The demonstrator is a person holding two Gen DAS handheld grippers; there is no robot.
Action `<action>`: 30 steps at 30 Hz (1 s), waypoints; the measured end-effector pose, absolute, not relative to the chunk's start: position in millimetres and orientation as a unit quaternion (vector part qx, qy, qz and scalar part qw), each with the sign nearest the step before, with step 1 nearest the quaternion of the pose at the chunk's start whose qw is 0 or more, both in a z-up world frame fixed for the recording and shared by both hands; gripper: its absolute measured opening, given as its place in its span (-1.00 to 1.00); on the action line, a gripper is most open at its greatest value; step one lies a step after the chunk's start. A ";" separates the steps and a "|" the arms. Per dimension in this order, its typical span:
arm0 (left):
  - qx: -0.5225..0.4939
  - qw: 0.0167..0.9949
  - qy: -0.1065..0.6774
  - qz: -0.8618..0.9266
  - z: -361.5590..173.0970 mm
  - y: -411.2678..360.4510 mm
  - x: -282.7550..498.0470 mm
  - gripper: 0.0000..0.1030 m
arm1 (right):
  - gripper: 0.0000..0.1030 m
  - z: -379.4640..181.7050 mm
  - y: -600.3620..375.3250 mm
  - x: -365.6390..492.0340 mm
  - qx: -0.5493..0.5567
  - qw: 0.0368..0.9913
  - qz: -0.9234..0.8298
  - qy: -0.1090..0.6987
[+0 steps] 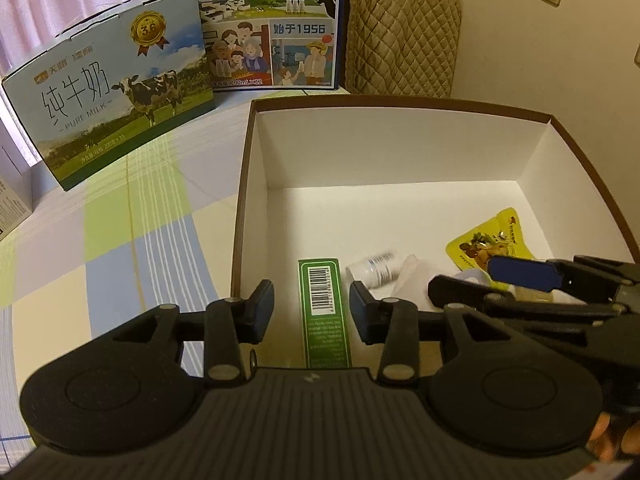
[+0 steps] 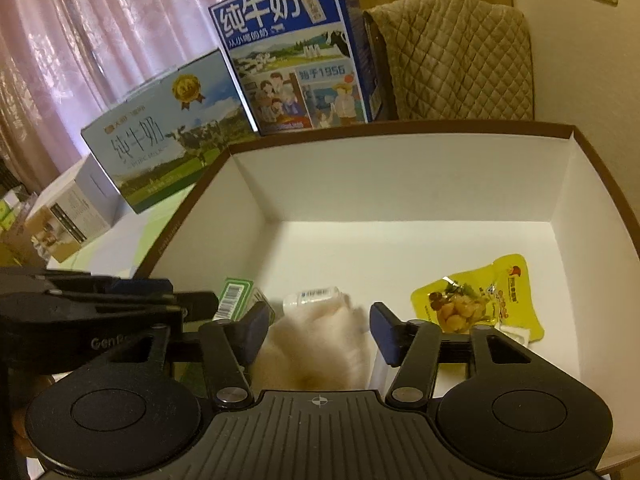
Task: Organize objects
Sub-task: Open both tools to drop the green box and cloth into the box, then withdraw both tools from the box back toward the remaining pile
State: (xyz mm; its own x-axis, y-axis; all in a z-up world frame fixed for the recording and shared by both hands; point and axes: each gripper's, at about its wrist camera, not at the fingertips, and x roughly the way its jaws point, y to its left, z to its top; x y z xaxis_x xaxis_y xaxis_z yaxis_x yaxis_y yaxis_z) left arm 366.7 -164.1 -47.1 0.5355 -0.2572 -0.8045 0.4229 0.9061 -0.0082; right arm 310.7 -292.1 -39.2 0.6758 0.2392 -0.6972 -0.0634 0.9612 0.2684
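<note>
Two grippers over box [image 1: 256, 152] | left gripper [image 1: 312, 312] agape | right gripper [image 2: 318, 330] agape

Two close wrist views down into one shared white box [image 1: 256, 148], probably side by side.

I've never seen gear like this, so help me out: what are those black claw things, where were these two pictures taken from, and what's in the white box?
Each black claw is a hand-held two-finger gripper; a person works one in each hand. Each picture comes from a camera on one gripper, looking along its fingers.

The left gripper hangs open above a slim green carton with a barcode. The right gripper is open too, with a crumpled white cloth between its fingers; neither holds anything.

All lie inside a brown-edged white cardboard box, alongside a small white bottle and a yellow snack packet. Behind it stand two milk cartons.
</note>
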 end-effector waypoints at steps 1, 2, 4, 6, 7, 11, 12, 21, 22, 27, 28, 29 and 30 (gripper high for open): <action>0.090 0.871 0.441 -0.198 -46.1 -163.0 365.8 -0.20 | 0.10 -38.3 -293.6 310.2 0.113 0.909 0.081 0.392; 0.089 0.870 0.442 -0.200 -45.7 -162.8 365.0 -0.15 | 0.11 -37.2 -294.9 309.8 0.114 0.910 0.077 0.390; 0.093 0.871 0.438 -0.203 -44.5 -164.0 361.3 -0.06 | 0.13 -34.3 -298.1 308.6 0.115 0.911 0.072 0.389; 0.102 0.873 0.432 -0.203 -43.4 -165.7 356.8 0.11 | 0.14 -31.3 -300.9 306.9 0.111 0.912 0.067 0.390; 0.108 0.876 0.427 -0.198 -42.6 -166.0 354.6 0.21 | 0.15 -30.4 -302.1 306.3 0.107 0.912 0.066 0.391; 0.104 0.875 0.427 -0.202 -41.1 -164.3 350.8 0.29 | 0.17 -27.5 -304.7 302.2 0.090 0.907 0.061 0.407; 0.104 0.875 0.426 -0.203 -40.7 -163.8 349.8 0.30 | 0.17 -26.8 -304.8 300.6 0.087 0.906 0.062 0.410; 0.082 0.880 0.421 -0.203 -29.3 -154.2 334.9 0.38 | 0.18 -13.0 -300.0 279.1 0.052 0.906 0.070 0.413; 0.078 0.881 0.421 -0.203 -27.1 -152.0 332.1 0.38 | 0.18 -11.0 -298.6 276.2 0.049 0.907 0.073 0.412; 0.072 0.890 0.408 -0.190 -12.3 -137.1 312.4 0.46 | 0.18 2.4 -286.7 263.7 0.036 0.914 0.090 0.395; 0.072 0.892 0.404 -0.188 -9.1 -134.2 309.6 0.46 | 0.18 5.8 -283.4 260.8 0.032 0.915 0.093 0.391; 0.069 0.894 0.401 -0.186 -4.9 -129.3 305.8 0.47 | 0.18 8.8 -281.1 258.9 0.029 0.916 0.096 0.387; 0.066 0.896 0.398 -0.183 -1.2 -124.7 302.6 0.47 | 0.18 12.0 -277.9 256.2 0.026 0.918 0.100 0.383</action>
